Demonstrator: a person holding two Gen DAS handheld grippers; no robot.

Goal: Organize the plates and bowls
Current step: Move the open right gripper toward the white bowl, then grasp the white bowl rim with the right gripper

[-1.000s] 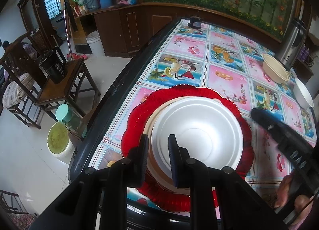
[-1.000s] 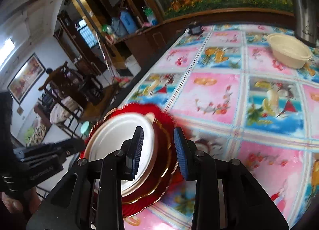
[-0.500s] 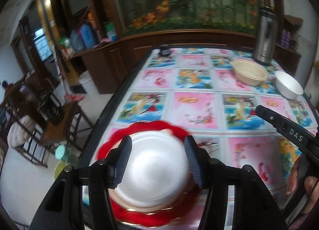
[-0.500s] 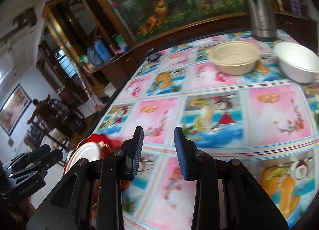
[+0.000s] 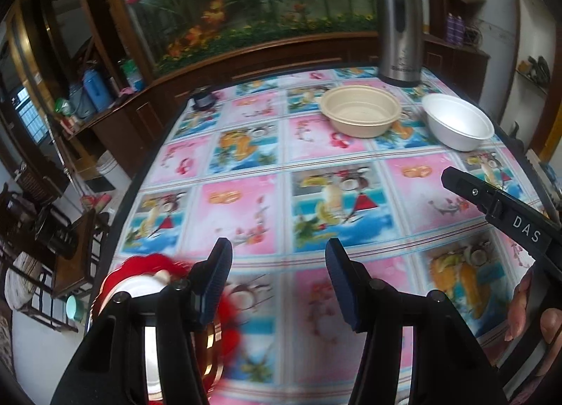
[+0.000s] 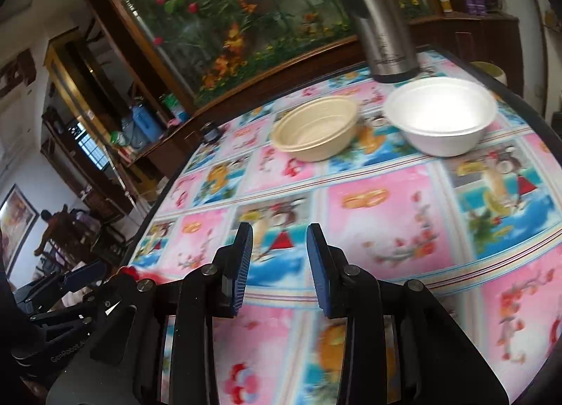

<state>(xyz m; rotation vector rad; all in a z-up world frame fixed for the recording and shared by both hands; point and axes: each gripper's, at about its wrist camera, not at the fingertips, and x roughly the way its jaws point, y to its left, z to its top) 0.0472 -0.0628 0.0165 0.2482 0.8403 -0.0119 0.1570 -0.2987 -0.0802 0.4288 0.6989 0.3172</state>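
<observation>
A beige bowl [image 5: 360,115] and a white bowl [image 5: 458,126] stand side by side at the far end of the table; both also show in the right wrist view, beige bowl [image 6: 314,127] and white bowl [image 6: 440,113]. A stack with a white plate [image 5: 135,291] on a red plate [image 5: 149,261] lies at the near left corner, mostly hidden behind my left gripper [image 5: 277,280], which is open and empty. My right gripper [image 6: 279,266] is open and empty above the tablecloth. It shows as a black bar in the left wrist view [image 5: 498,205].
A steel thermos [image 5: 398,26] stands behind the bowls at the far edge. A small dark jar [image 5: 203,99] sits at the far left corner. The table's left edge [image 5: 140,173] drops to the floor, with wooden chairs [image 5: 73,247] beyond.
My left gripper has opened, let go of the plate stack and swung up and right, away from it. My right gripper has turned toward the two bowls, staying open.
</observation>
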